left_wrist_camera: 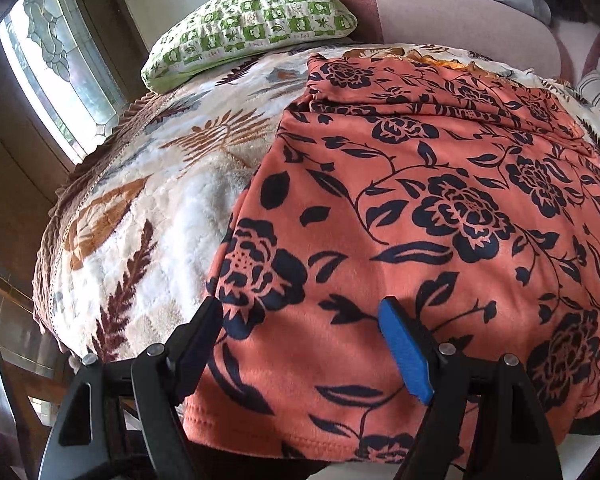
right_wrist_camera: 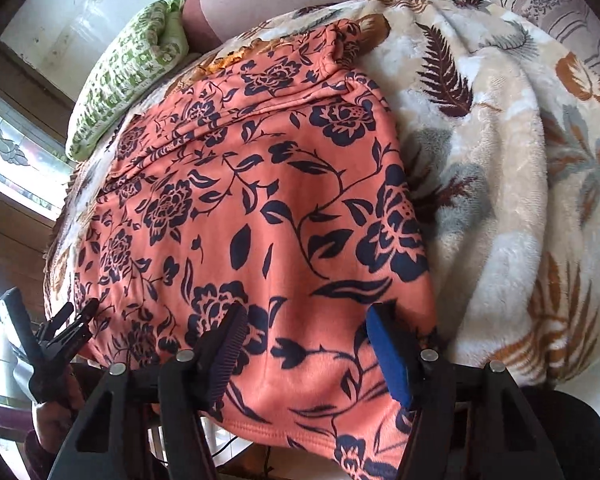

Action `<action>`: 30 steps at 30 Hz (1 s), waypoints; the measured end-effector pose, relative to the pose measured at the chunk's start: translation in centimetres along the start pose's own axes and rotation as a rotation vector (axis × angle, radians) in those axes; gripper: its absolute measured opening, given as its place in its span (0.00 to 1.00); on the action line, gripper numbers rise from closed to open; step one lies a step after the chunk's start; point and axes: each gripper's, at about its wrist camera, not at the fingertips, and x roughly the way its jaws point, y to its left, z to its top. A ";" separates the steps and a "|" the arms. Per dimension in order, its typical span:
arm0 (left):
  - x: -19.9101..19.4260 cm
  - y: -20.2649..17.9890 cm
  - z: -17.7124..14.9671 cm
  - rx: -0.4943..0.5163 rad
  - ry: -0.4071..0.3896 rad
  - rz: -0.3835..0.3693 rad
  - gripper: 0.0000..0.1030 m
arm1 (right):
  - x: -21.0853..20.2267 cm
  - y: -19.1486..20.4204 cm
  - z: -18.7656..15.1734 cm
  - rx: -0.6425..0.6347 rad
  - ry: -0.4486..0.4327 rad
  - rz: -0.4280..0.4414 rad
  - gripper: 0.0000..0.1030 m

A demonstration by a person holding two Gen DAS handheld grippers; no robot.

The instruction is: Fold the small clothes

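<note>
An orange garment with a dark floral print (left_wrist_camera: 420,200) lies spread flat on the bed, its far end folded over into a band. My left gripper (left_wrist_camera: 300,312) hovers open over the garment's near left corner, with cloth under its jaws but nothing pinched. In the right wrist view the same garment (right_wrist_camera: 240,200) fills the middle. My right gripper (right_wrist_camera: 306,316) stands open above its near right part, close to the hem, its pads apart and clear of the cloth. The left gripper (right_wrist_camera: 66,320) also shows at the garment's left edge.
A cream fleece blanket with brown leaf patterns (left_wrist_camera: 140,208) covers the bed. A green checked pillow (left_wrist_camera: 252,20) lies at the far end beside a pink padded headboard (left_wrist_camera: 440,12). A window (left_wrist_camera: 48,60) is on the left. Striped cushions (right_wrist_camera: 548,4) sit at the far right.
</note>
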 end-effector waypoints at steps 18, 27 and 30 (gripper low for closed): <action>-2.1 1.7 -1.6 -0.046 0.010 -0.054 0.78 | -1.9 -1.8 -1.2 0.013 0.024 -0.027 0.64; -1.2 10.0 -4.4 -0.237 0.134 -0.062 0.78 | -1.6 -3.4 -1.9 0.044 0.060 -0.006 0.64; -1.3 11.6 -5.2 -0.265 0.162 -0.074 0.78 | -1.2 -4.0 -2.2 0.062 0.070 0.005 0.64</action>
